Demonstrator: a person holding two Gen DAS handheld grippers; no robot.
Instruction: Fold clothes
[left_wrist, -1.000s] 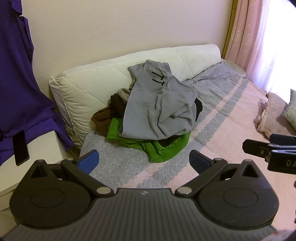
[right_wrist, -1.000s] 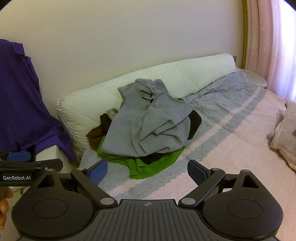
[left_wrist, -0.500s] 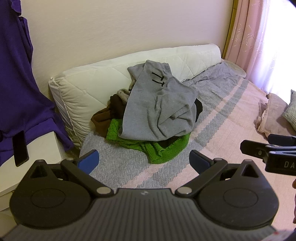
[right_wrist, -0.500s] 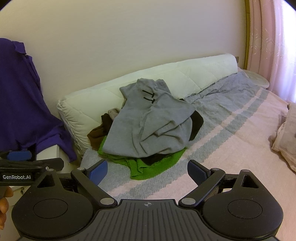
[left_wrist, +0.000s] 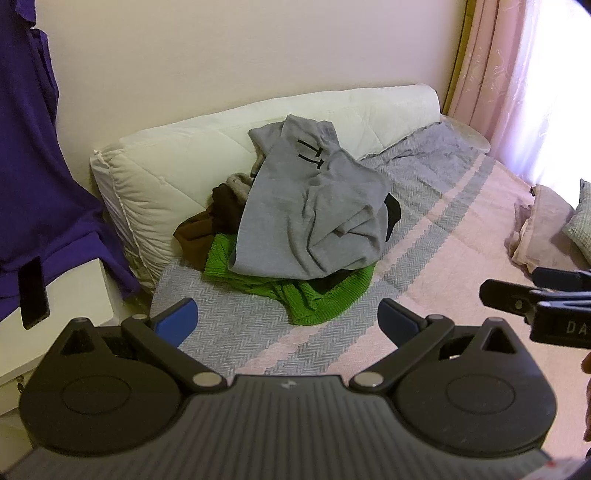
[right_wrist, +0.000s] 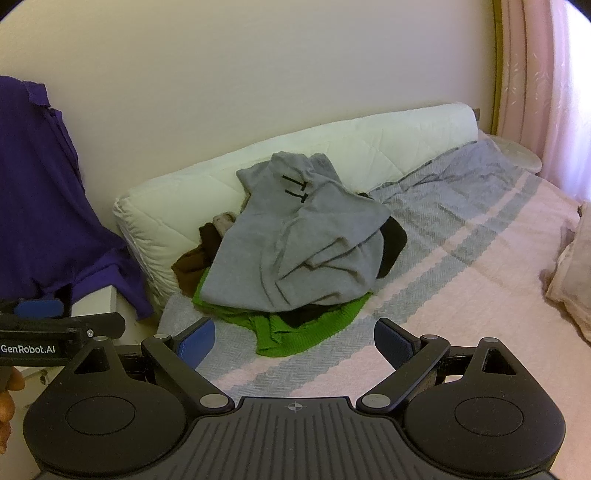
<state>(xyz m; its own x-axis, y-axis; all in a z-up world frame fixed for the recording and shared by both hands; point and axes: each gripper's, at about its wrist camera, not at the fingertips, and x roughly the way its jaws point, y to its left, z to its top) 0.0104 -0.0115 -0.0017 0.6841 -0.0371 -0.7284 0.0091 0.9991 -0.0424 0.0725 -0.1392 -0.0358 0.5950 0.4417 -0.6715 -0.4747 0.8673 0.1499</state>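
Both grippers, left gripper (left_wrist: 288, 321) and right gripper (right_wrist: 294, 341), hover with jaws apart before the crumpled grey sweatshirt (left_wrist: 314, 218) heaped on a green knit garment (left_wrist: 321, 299) at the striped bed's (left_wrist: 443, 258) pillow-side edge.

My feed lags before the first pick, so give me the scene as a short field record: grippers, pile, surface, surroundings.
left gripper: jaws open, empty, short of the pile
right gripper: jaws open, empty, short of the pile
top of pile: grey sweatshirt, crumpled, unfolded
under it: green knit, brown garment, something black
surface: striped bedspread
behind pile: white quilted bolster against the wall
left side: purple garment, hanging
folding: not yet begun
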